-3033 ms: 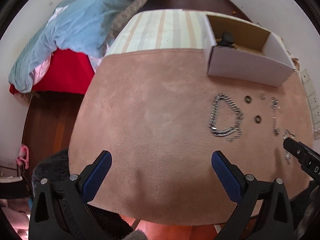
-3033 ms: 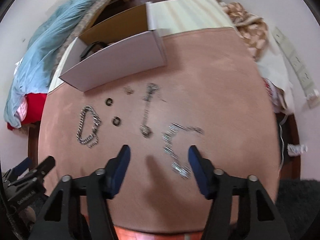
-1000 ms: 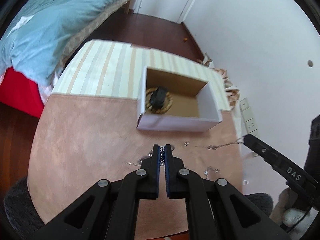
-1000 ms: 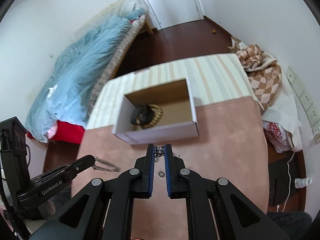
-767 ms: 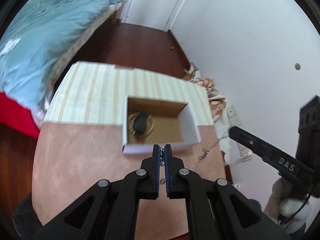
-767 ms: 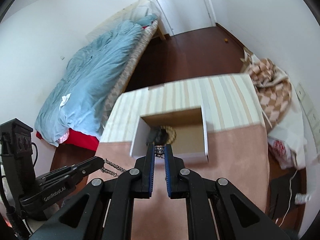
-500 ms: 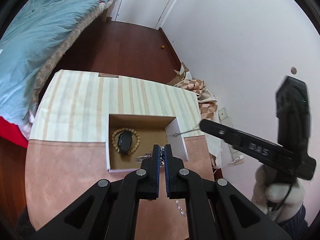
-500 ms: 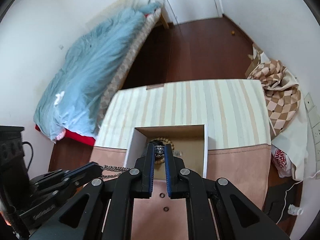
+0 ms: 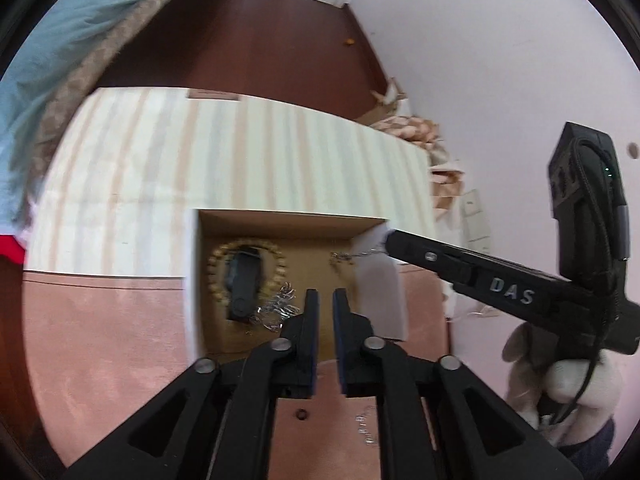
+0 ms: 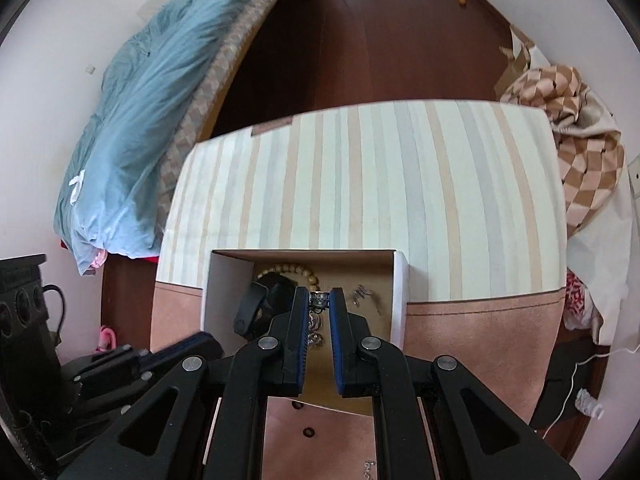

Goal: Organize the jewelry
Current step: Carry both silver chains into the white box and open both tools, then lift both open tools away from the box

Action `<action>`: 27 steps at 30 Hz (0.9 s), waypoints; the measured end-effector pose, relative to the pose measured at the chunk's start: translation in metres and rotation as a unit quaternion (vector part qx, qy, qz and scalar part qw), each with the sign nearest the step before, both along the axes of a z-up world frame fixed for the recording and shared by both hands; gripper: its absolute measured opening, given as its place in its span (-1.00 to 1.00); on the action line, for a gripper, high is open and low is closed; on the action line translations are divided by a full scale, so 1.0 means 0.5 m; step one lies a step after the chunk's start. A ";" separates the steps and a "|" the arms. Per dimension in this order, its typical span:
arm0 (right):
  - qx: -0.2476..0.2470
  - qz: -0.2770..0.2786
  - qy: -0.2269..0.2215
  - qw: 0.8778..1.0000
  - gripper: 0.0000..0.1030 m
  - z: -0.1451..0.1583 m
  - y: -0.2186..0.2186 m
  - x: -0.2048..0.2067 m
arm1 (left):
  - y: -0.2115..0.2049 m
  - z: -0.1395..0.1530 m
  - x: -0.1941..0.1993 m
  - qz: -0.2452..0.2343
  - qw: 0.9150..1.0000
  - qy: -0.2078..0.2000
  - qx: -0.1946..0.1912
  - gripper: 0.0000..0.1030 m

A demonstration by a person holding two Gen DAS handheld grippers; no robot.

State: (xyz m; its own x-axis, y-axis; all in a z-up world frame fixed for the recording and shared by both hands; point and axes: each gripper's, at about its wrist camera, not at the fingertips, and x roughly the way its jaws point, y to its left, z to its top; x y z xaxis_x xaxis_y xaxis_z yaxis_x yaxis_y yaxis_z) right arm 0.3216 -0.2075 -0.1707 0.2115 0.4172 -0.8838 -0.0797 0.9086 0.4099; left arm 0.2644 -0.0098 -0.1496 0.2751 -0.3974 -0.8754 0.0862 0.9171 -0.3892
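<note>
A white cardboard box (image 9: 380,292) with a brown inside stands on the pink table cover. In it lie a bead bracelet (image 9: 276,260), a black watch-like item (image 9: 244,284) and a heap of silver chain (image 9: 278,308). My left gripper (image 9: 325,294) hovers over the box, jaws slightly apart and empty. My right gripper (image 10: 319,296) is over the same box (image 10: 400,292), jaws a little apart with a silver chain (image 10: 318,300) still between the pads, hanging into the box. It also shows in the left wrist view (image 9: 390,236) with a thin chain (image 9: 352,256) trailing from its tip.
Small dark rings (image 10: 307,432) and a silver piece (image 9: 362,428) lie on the pink cover before the box. A striped cloth (image 10: 360,184) covers the far table half. A bed with a blue duvet (image 10: 148,100) stands at the left, a checked blanket (image 10: 584,148) at the right.
Both grippers moved over the box. The left jaws parted and its thick chain dropped into the box. The right jaws have begun to part around its chain.
</note>
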 end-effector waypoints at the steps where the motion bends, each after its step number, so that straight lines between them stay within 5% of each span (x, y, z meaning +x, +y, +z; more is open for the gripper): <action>1: -0.002 -0.001 0.003 1.000 -0.62 -0.004 -0.001 0.002 | 0.006 0.000 -0.003 0.005 1.000 -0.003 0.009 -0.17; 3: -0.004 -0.004 0.006 1.000 -0.10 -0.006 -0.005 0.000 | 0.025 0.007 -0.009 0.026 0.999 -0.015 0.029 0.65; 4: -0.003 -0.005 0.008 1.000 0.20 -0.006 -0.006 0.000 | 0.032 0.008 -0.012 0.034 0.999 -0.022 0.030 0.66; 9: -0.015 -0.013 -0.002 1.000 0.24 0.003 -0.012 -0.018 | 0.070 0.013 -0.029 0.061 0.992 -0.046 0.096 0.67; 14: -0.096 -0.014 -0.040 0.995 0.26 0.019 0.005 -0.056 | 0.090 0.013 -0.057 0.081 0.982 -0.071 0.158 0.97; 16: -0.130 -0.014 -0.055 0.990 0.51 0.019 0.015 -0.078 | 0.090 0.009 -0.067 0.082 0.976 -0.073 0.186 0.97; 17: -0.142 -0.018 -0.058 0.988 0.73 0.018 0.017 -0.088 | 0.091 0.005 -0.071 0.082 0.975 -0.074 0.193 0.97; 19: -0.173 -0.023 -0.068 0.982 0.86 0.012 0.025 -0.115 | 0.092 -0.001 -0.082 0.080 0.974 -0.076 0.200 0.97; 27: -0.203 -0.049 -0.083 0.974 0.89 0.000 0.032 -0.181 | 0.084 -0.002 -0.116 0.072 0.972 -0.074 0.209 0.98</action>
State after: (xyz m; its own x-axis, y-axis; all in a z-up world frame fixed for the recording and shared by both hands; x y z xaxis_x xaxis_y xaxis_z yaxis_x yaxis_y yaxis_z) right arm 0.2312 -0.1915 -0.1710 0.3869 0.0106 -0.9221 -0.0194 0.9998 0.0033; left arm 0.2063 0.0322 -0.1507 0.4370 0.0372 -0.8987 -0.0279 0.9992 0.0278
